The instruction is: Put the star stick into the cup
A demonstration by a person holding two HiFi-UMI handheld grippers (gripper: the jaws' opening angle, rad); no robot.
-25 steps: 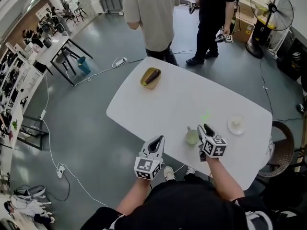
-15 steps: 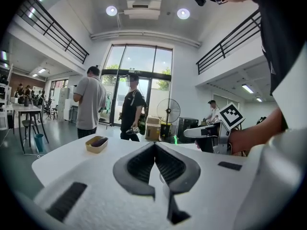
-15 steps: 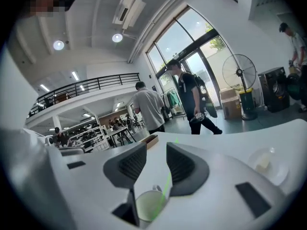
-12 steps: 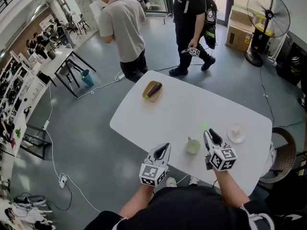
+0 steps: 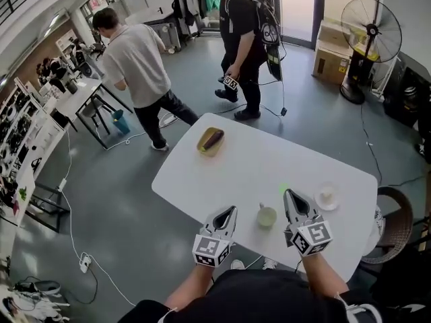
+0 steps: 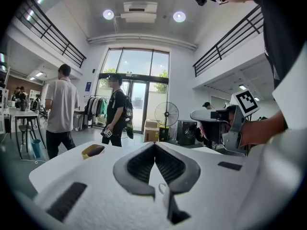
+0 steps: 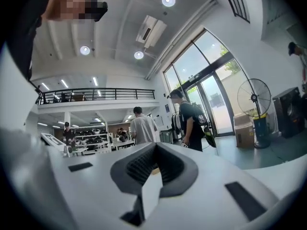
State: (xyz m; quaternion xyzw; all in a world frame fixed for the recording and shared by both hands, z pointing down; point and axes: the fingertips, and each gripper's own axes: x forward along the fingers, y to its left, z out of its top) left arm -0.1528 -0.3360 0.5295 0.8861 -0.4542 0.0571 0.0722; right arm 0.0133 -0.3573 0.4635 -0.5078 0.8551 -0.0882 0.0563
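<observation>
- Right gripper (image 7: 154, 151) has its jaws pressed together on nothing; our left gripper (image 6: 154, 150) is the same, jaws together and empty.
- Only our head view shows the star stick (image 5: 283, 189), which lies on the white table (image 5: 222, 173) just ahead of the right gripper's tips, and the pale green cup (image 5: 267, 215) between both grippers.
- We see the stick only as a bright green fleck, too small to show its shape.
</observation>
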